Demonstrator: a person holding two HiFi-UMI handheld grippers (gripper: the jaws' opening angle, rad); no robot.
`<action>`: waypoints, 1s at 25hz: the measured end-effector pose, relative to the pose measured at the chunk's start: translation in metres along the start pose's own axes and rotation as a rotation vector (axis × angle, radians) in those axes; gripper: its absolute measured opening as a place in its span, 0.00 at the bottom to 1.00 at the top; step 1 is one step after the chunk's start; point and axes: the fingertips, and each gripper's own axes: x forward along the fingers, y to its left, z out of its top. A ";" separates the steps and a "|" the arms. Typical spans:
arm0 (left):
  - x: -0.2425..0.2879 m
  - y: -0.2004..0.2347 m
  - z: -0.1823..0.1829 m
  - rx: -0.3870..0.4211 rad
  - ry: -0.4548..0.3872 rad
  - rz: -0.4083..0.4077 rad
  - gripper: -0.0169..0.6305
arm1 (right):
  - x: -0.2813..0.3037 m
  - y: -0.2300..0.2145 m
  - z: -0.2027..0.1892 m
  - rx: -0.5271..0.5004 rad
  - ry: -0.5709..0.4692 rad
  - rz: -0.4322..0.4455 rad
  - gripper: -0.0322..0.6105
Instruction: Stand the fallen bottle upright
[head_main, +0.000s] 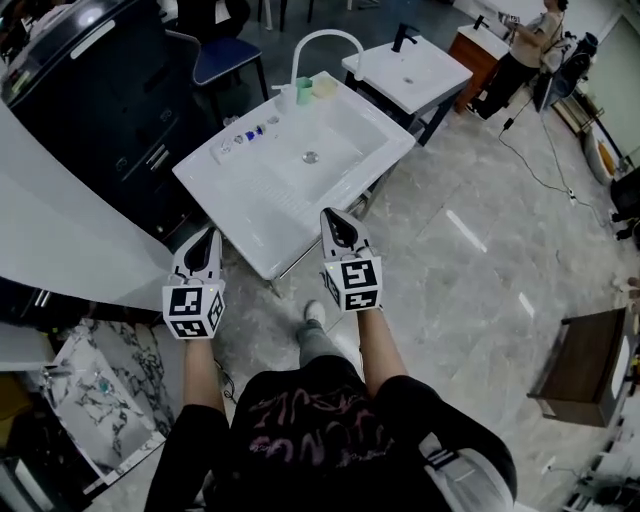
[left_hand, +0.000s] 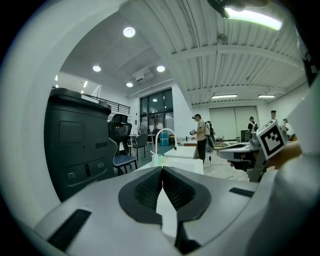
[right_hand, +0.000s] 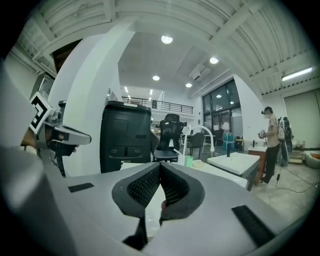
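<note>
A white washbasin (head_main: 262, 238) on a metal stand is in front of me, and both claws hang just short of its near edge, above the floor. The left gripper (head_main: 208, 240) has its jaws pressed together with nothing between them. The right gripper (head_main: 335, 218) is the same, closed and empty.

An arched white faucet (head_main: 325, 40) rises at the far corner, with a green cup (head_main: 303, 90) and a pale yellow pad (head_main: 325, 87) just beside it on the rim. A tall black cabinet (head_main: 110, 90) stands close to the basin's left side, with a blue-seated chair (head_main: 225, 55) behind it. A second basin (head_main: 410, 70) with a black tap sits past the far corner, and a person (head_main: 525, 45) stands beyond that. A marble slab (head_main: 100, 395) lies low on my left and a brown wooden unit (head_main: 590, 365) on my right. Nothing stands between the claws and the basin.

The bottle belongs to a row of small items (head_main: 250, 132) along the basin's far-left rim, some clear and some with blue tops. They are too small for me to tell which one lies on its side.

Only the head view shows that row and the bowl with its drain (head_main: 310, 157). Each gripper view looks level across the basin, so the rim hides the small items. Those views do give me the closed pads up close, the ceiling lights and the other claw's marker cube off to one side.
</note>
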 end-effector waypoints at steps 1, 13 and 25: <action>0.014 0.000 0.000 -0.004 0.009 0.003 0.05 | 0.011 -0.008 -0.001 0.011 0.007 0.010 0.07; 0.144 0.006 0.029 0.014 0.083 0.053 0.05 | 0.121 -0.096 0.007 -0.011 0.044 0.102 0.07; 0.203 0.017 0.031 0.037 0.127 0.018 0.05 | 0.167 -0.122 0.003 0.019 0.057 0.104 0.07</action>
